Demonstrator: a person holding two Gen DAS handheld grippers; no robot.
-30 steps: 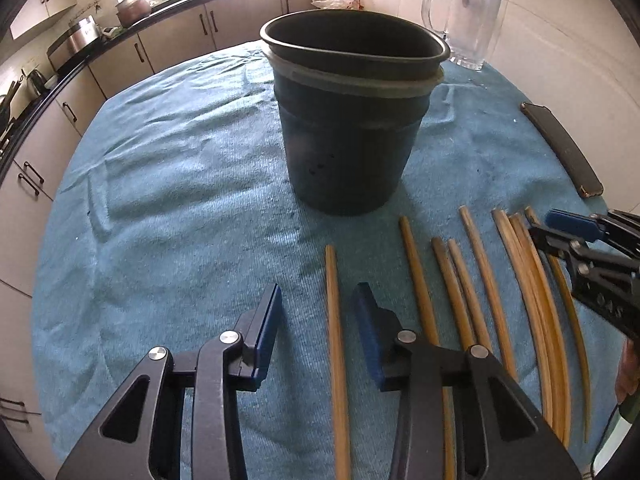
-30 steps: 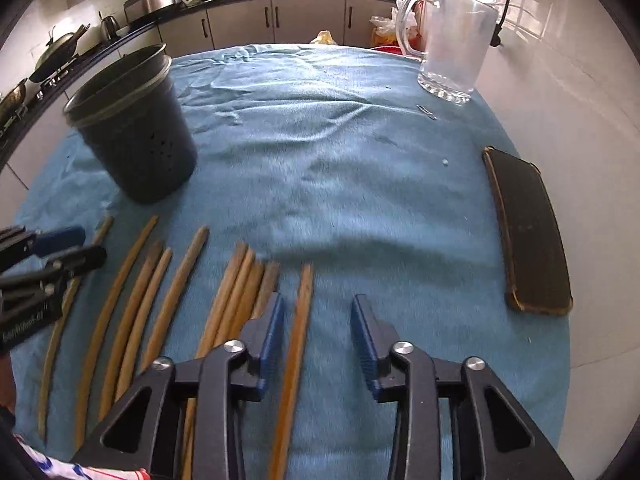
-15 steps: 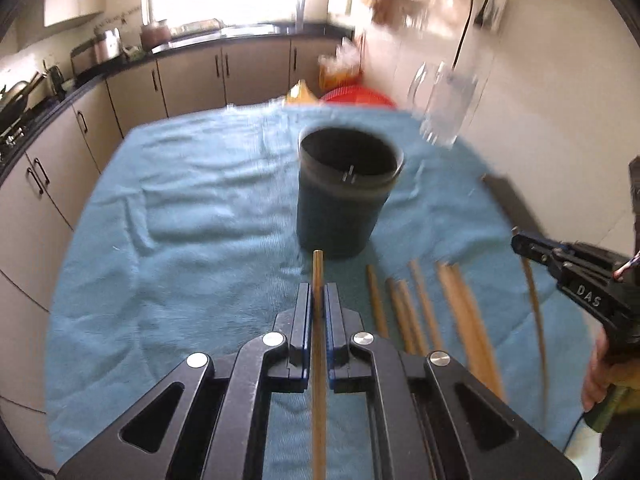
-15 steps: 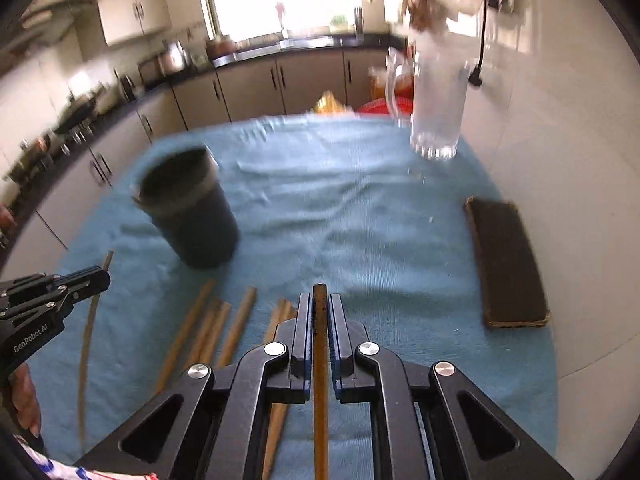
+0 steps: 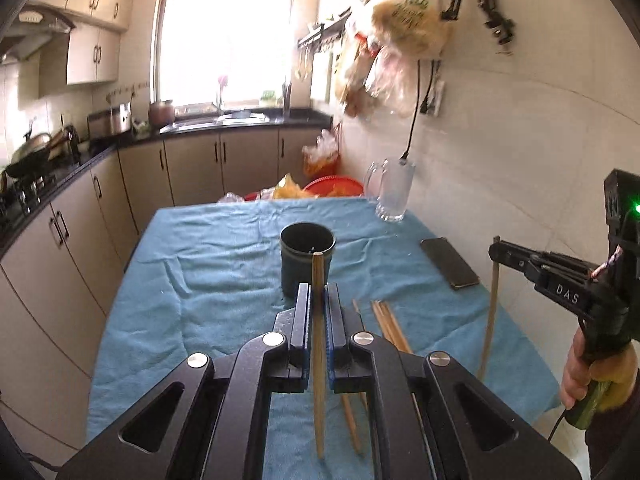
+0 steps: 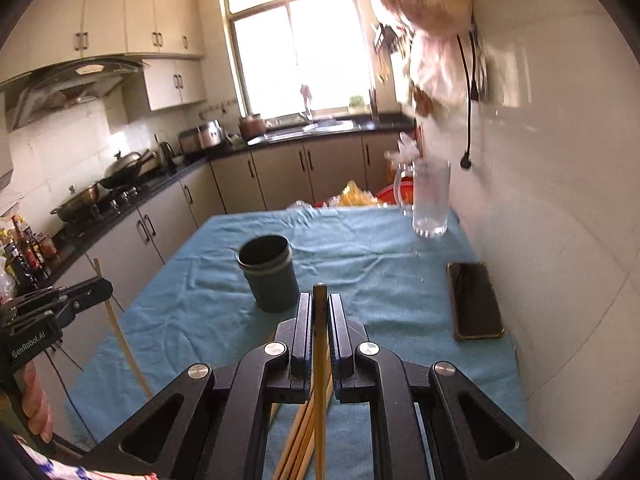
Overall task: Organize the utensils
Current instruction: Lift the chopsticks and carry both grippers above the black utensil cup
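My left gripper (image 5: 318, 312) is shut on a wooden chopstick (image 5: 318, 360) and holds it raised above the blue cloth, its tip in line with the dark holder cup (image 5: 307, 256). My right gripper (image 6: 319, 320) is shut on another wooden chopstick (image 6: 319, 360), also lifted, to the right of the cup (image 6: 269, 274). Each gripper shows in the other's view, with its chopstick hanging down: the right gripper (image 5: 496, 250) and the left gripper (image 6: 102, 286). Several loose chopsticks (image 5: 390, 326) lie on the cloth in front of the cup.
A blue cloth (image 5: 208, 264) covers the table. A glass mug (image 6: 430, 200) stands at the far right corner. A dark phone (image 6: 474, 300) lies near the right edge by the white wall. Kitchen counters and cabinets run along the left and back.
Both grippers closed on a chopstick each, then lifted up and back from the table. The cup and the loose chopsticks now look farther away.
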